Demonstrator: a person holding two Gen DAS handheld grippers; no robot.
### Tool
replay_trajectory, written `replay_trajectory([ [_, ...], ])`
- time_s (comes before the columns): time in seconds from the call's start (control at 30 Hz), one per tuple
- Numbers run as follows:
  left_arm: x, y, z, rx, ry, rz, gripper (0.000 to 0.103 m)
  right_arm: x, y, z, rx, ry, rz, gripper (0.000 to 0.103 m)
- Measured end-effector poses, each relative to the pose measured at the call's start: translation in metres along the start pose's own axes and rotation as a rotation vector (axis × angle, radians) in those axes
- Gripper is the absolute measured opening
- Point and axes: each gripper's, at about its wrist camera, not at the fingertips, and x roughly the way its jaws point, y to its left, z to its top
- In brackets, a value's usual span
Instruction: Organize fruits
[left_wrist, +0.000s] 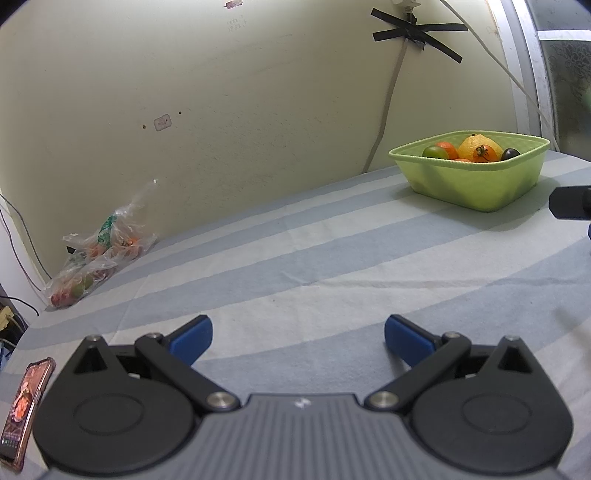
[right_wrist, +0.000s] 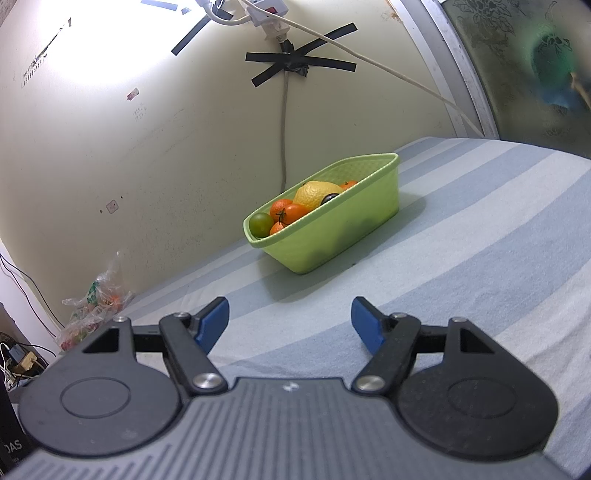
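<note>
A light green basket (left_wrist: 476, 184) (right_wrist: 343, 229) stands on the striped cloth near the wall. It holds a yellow lemon (left_wrist: 476, 144) (right_wrist: 314, 192), several orange fruits (left_wrist: 484, 153) (right_wrist: 291, 212), a green fruit (left_wrist: 435, 151) (right_wrist: 260, 223) and a dark one (left_wrist: 511, 153) (right_wrist: 330, 198). My left gripper (left_wrist: 298, 338) is open and empty, low over the cloth, far left of the basket. My right gripper (right_wrist: 290, 323) is open and empty, in front of the basket with a gap of cloth between. A dark part of the right gripper shows at the right edge of the left wrist view (left_wrist: 570, 206).
A clear plastic bag with more fruit (left_wrist: 99, 254) (right_wrist: 96, 314) lies against the wall at the far left. A phone in a pink case (left_wrist: 24, 410) lies at the cloth's left edge. Cables and a taped power strip (right_wrist: 266, 11) hang on the wall behind the basket.
</note>
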Motion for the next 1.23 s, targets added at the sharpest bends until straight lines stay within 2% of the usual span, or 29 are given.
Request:
replay_trajectory([
  [0.9,-0.0013,0.0018,0.0006,-0.007,0.002,0.004,0.103,0.0006,-0.0011,0.0015,0.001,0.000,0.003,0.075],
  [1.23,0.0032,0.0083,0.0016,-0.042,0.022,-0.053,0.103,0.0014,-0.0030,0.0017,0.002,0.003,0.001,0.076],
])
